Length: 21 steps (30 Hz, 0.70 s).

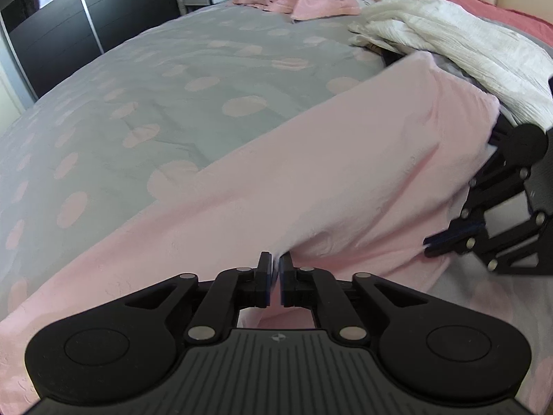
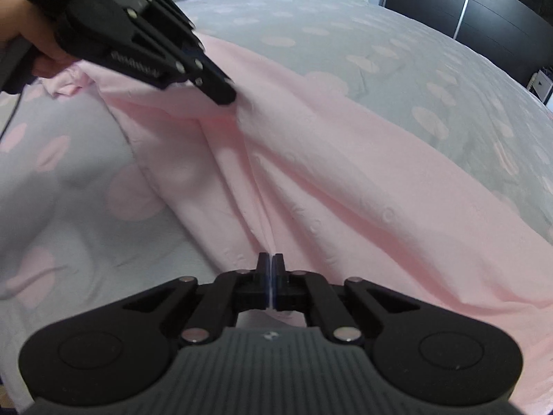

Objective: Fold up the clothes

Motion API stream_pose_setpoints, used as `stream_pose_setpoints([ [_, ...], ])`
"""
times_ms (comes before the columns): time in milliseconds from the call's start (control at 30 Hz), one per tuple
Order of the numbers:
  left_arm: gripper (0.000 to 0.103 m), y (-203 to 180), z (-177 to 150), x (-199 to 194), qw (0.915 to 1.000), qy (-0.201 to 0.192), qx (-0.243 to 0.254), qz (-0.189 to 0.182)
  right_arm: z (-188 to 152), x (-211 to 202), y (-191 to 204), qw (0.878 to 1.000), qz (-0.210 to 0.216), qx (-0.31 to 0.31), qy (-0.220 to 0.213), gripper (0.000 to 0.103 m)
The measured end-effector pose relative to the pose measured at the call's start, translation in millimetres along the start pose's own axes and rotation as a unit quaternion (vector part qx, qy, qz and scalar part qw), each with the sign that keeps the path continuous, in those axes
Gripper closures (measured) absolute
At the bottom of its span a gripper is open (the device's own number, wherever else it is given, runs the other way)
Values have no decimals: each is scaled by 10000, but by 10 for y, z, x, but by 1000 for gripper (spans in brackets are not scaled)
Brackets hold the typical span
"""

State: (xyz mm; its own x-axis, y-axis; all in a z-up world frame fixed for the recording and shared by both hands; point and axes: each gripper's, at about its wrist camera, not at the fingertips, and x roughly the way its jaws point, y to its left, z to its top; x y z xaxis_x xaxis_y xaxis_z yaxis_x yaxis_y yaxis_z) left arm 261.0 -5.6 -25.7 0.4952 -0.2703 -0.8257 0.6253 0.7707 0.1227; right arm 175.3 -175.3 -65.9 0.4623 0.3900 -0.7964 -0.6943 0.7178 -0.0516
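A pale pink garment (image 1: 311, 173) hangs in a long band over the bed, stretched between both grippers. In the left wrist view my left gripper (image 1: 275, 263) has its jaws nearly together, pinching the garment's near edge. My right gripper (image 1: 428, 246) enters from the right with its tips in the same cloth. In the right wrist view the pink garment (image 2: 328, 180) runs in folds that converge on my right gripper (image 2: 270, 259), whose jaws are shut on it. At upper left my left gripper (image 2: 226, 98) grips the cloth's far end, held by a hand (image 2: 24, 20).
The bed cover (image 1: 155, 79) is grey with pink dots. A crumpled white cloth (image 1: 449, 34) lies at the right by the headboard, near a red pillow (image 1: 490, 7). More pink clothes (image 1: 304, 0) lie at the far end. A dark wardrobe (image 1: 52, 41) stands at the left.
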Motion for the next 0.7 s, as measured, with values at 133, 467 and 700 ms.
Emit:
stream_pose_setpoints([
  [133,63,-79,-135,9,9992,227,317,-26,-104,-96,93,9993,82,-326,142,103],
  [467,62,-120,-398,4,9959,733,521,112,-492,-405,-279,9975,-133,682,159,88],
  [700,61,-12,-333,-85,9967,683,261,339,-827,-957,-1388,9417,-1224,3117,-334,71],
])
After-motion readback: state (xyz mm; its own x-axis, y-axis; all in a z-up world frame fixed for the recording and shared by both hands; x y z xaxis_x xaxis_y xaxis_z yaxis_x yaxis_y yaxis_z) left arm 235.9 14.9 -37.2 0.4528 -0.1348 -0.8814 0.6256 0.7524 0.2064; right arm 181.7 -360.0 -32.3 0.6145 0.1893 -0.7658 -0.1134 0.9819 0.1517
